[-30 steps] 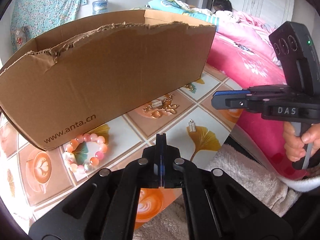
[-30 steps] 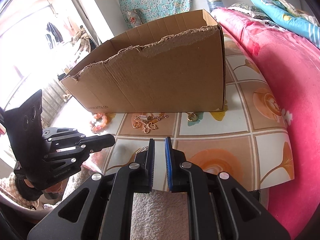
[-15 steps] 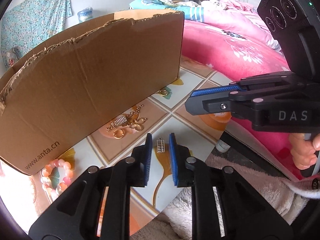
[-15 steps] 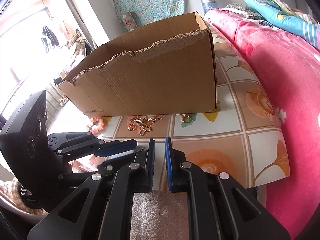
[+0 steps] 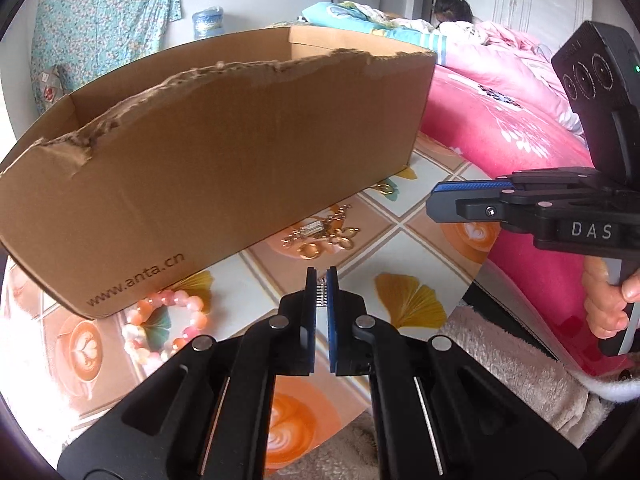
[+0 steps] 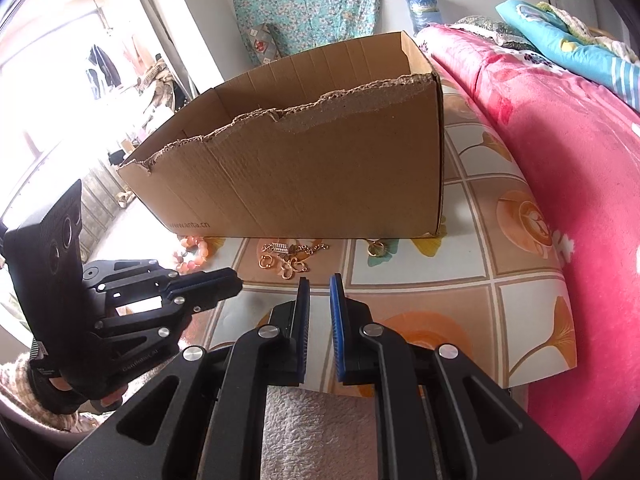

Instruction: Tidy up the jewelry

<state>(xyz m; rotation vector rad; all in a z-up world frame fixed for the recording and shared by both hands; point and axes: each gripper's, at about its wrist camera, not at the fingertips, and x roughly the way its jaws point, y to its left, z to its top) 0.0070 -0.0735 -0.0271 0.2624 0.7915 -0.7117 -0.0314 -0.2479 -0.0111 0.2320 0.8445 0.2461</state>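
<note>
The left gripper (image 5: 320, 280) has its blue-padded fingers (image 5: 311, 296) drawn in on a small silver ridged charm (image 5: 320, 295), which sits pinched between the pads near their tips, above the patterned bench (image 5: 404, 196). The right gripper (image 6: 319, 286) hangs off to the side with its fingers (image 6: 304, 300) set a narrow gap apart, and nothing lies between them; a hand (image 5: 604, 300) grips its handle. The rest of the jewelry lies on the bench ahead of both pairs of fingers, along the foot of the torn cardboard box (image 5: 224, 152): a tangle of gold chain and rings (image 5: 320, 234) just beyond the left fingertips, a pink and orange bead bracelet (image 5: 164, 326) to their left beside the printed corner of the box, and a single gold ring (image 5: 385, 189) farther right, close to the box's other corner. From the right wrist view the same gold pile (image 6: 290, 258) sits just past the fingertips, with the bracelet (image 6: 192, 254) left of it. A pink bed (image 6: 560, 152) borders the bench on the right.
</note>
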